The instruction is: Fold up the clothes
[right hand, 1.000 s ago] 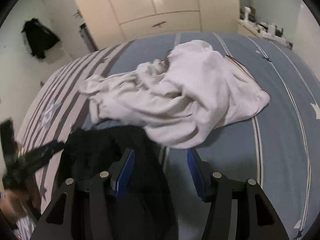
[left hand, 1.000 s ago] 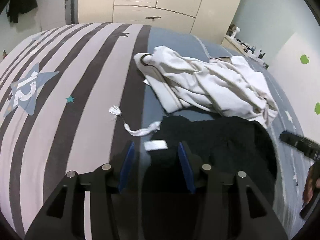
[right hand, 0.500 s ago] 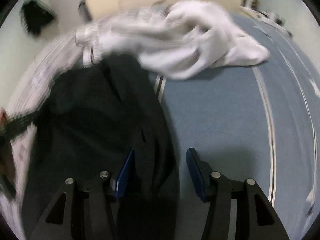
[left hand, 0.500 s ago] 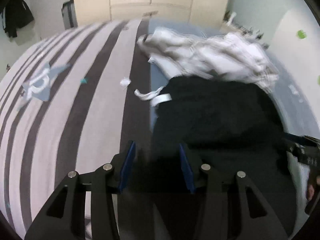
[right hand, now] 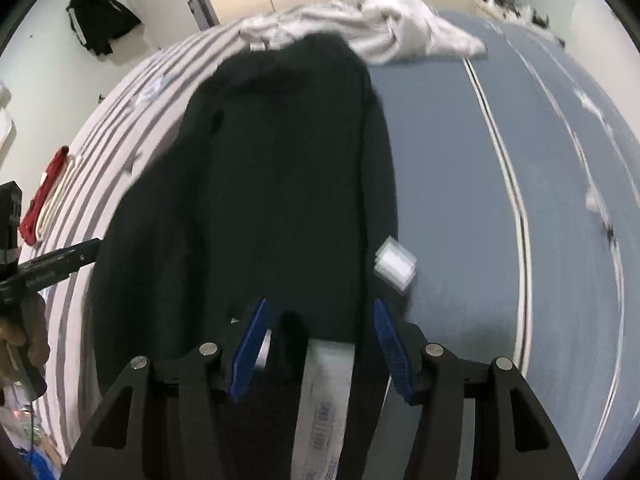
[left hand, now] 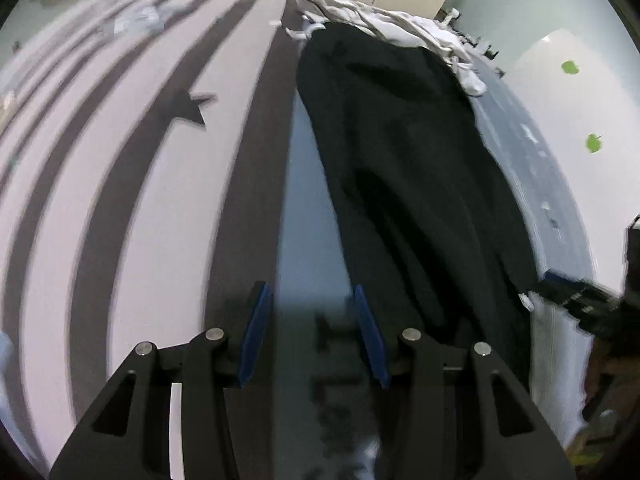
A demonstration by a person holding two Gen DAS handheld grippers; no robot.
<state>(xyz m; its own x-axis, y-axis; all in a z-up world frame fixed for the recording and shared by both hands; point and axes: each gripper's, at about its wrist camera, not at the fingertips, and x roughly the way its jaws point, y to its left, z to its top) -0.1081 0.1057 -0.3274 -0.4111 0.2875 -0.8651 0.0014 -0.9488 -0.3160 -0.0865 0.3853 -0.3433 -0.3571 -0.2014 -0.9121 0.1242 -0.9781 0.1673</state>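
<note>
Black cloth dominates both views: a dark garment (right hand: 272, 168) lies stretched lengthwise on the bed (right hand: 460, 168), running from the near edge up toward a crumpled white garment (right hand: 384, 28) at the far end, which its top end touches. In the left wrist view the black garment (left hand: 400, 152) sits on the blue part of the cover, just right of the grey and white stripes (left hand: 132, 184).

The right hand-held gripper (right hand: 316, 350) has its blue pads spread wide; the garment's near hem and a white printed band (right hand: 326, 408) pass between the jaws, but neither pad is seen pressing on them. A small white tag (right hand: 395, 262) lies at the garment's right edge.

The left hand-held gripper (left hand: 310, 330) is likewise wide open and holds nothing, with bare blue cover between its pads and the garment just to its right.

A folded red and white item (right hand: 48, 196) lies at the bed's left edge. A dark jacket (right hand: 100, 20) hangs on the wall.
</note>
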